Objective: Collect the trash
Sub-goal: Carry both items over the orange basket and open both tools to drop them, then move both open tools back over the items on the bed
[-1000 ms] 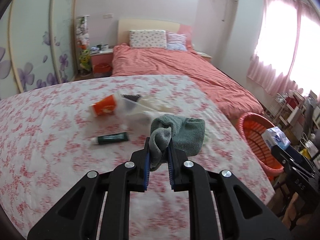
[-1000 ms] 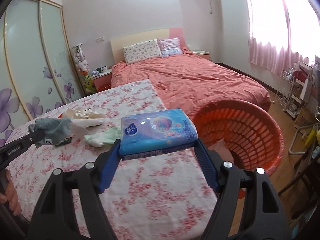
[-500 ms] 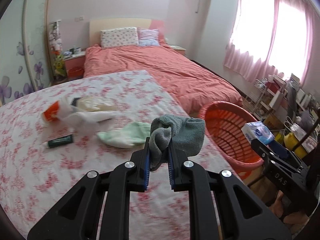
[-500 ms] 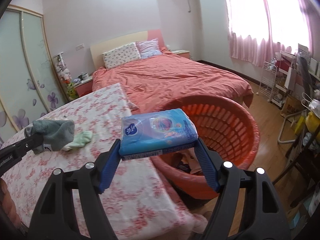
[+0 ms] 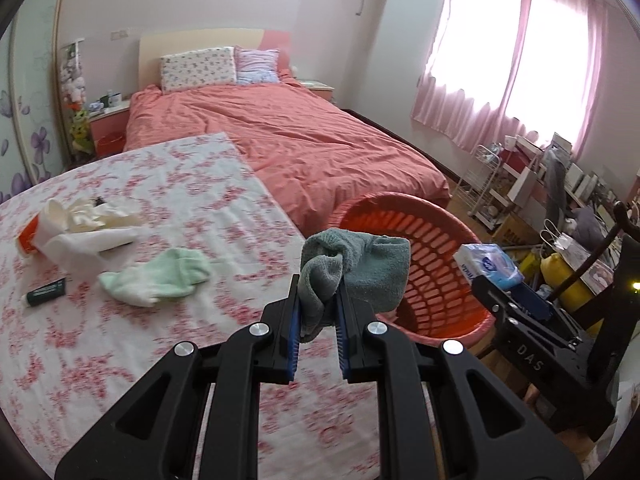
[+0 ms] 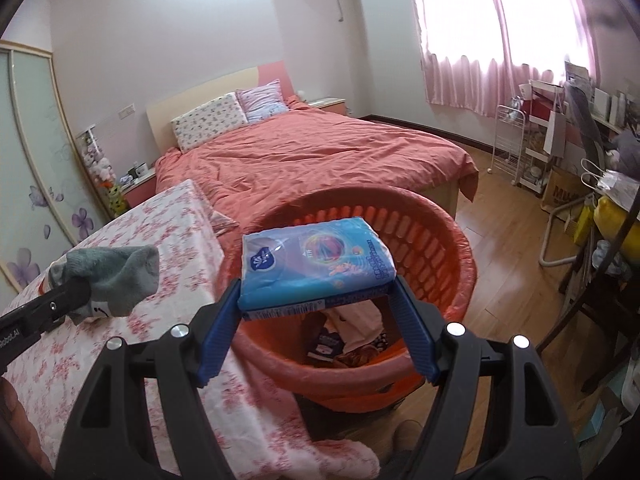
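Over the orange laundry basket [image 6: 432, 240], the blue tissue pack [image 6: 316, 264] sits level, pinched by its two short ends between the wide-spread blue pads of the right gripper [image 6: 316, 300]. Below it, inside the basket, a few discarded scraps already lie (wrappers and cloth, hard to say which). Just to the left, the left gripper [image 5: 318, 296] has its jaws pressed nearly together on a grey-green sock [image 5: 352, 268], which bunches up above the pads and flops toward the basket rim; that sock hangs over the edge of the floral tablecloth [image 5: 160, 340], beside the basket rather than above it. Further back on the cloth, a pale green sock [image 5: 160, 276] lies crumpled, a dark green tube [image 5: 44, 292] rests near the left edge, and a heap of white plastic bags [image 5: 84, 228] partly covers an orange cup [image 5: 26, 236]. Behind everything stretches the bed with a coral duvet [image 5: 304, 136].
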`<state>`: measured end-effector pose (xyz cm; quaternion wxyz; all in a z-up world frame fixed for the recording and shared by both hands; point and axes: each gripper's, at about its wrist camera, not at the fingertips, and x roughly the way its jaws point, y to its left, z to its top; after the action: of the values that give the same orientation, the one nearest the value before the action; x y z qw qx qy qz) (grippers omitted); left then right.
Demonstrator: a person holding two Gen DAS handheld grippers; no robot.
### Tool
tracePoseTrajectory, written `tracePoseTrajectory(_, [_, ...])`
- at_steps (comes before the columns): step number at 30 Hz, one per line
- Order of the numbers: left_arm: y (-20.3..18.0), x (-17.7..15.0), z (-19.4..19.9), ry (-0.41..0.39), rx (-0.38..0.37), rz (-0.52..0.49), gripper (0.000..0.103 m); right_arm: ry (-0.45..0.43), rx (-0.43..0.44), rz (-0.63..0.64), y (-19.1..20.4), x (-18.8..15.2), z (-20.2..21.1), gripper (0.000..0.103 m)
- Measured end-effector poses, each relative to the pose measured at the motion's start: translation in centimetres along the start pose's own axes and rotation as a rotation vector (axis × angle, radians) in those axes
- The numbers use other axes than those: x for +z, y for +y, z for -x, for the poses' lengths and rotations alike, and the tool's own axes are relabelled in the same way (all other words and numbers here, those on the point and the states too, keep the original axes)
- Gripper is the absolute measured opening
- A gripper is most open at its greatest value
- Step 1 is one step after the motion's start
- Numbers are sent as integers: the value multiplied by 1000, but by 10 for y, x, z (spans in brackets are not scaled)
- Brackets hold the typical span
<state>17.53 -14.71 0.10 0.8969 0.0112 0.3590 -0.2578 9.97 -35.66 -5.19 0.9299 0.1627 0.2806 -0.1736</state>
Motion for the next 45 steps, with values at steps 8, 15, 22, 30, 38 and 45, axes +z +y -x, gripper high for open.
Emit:
tracePoseTrajectory(8, [-23,4,-20,17,-46,-10,15,-7,-10,-36,-21,6,-12,71])
tracePoseTrajectory(15, [-38,6,-36,35,-69,-20,15,-7,-9,-61,-33,11,-25,71])
tracePoseTrajectory(22, [-49,7,-56,64,-82,-27,15,-8,-3,-89,-44,19,-38,72])
tracePoseTrajectory(30, [-60,6,-74,107,-101,-43,28,10,17,-126,-55,20,-52,73])
tracePoseTrajectory(38, [-46,1,-71,108,-41,-41,48,15,-13,-95,-50,15,-48,74])
tracePoseTrajectory(45, [-21,-2,-55,96,42,-52,52,9,-10,-40,-29,14,-36,74])
